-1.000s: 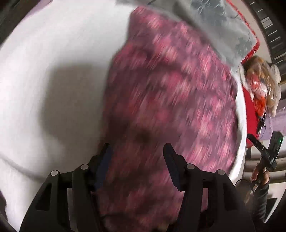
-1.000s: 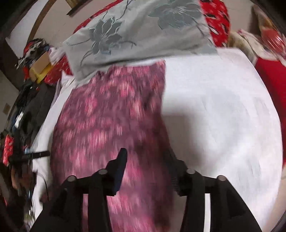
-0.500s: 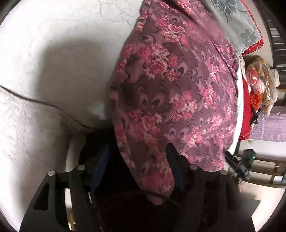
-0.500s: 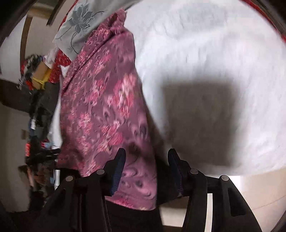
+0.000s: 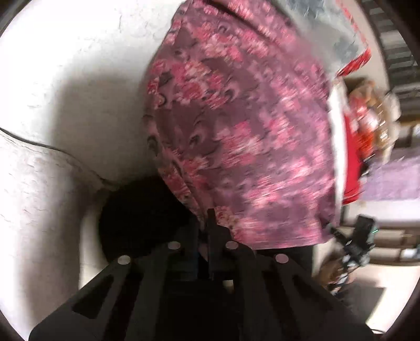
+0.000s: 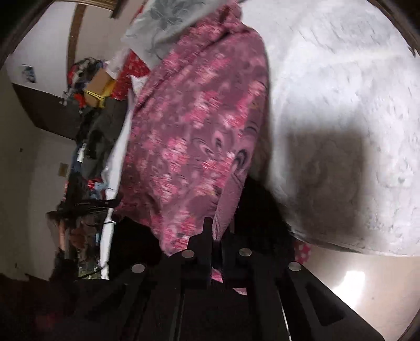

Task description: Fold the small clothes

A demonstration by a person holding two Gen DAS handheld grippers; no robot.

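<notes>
In the left wrist view, the pink flowery cloth is pinched at its near edge by both the left claw and the right claw, which have just snapped shut on it, so the grabbing step looks done and a lift and fold over the white cover ahead is called for.

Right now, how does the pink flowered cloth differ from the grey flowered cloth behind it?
The pink flowered cloth is busy with small pink blooms on purple; the grey cloth is pale with a few large dark flowers. The pink cloth is pinched at its near edge by the left gripper and right gripper; the grey cloth lies untouched. Both rest on the white surface.
</notes>
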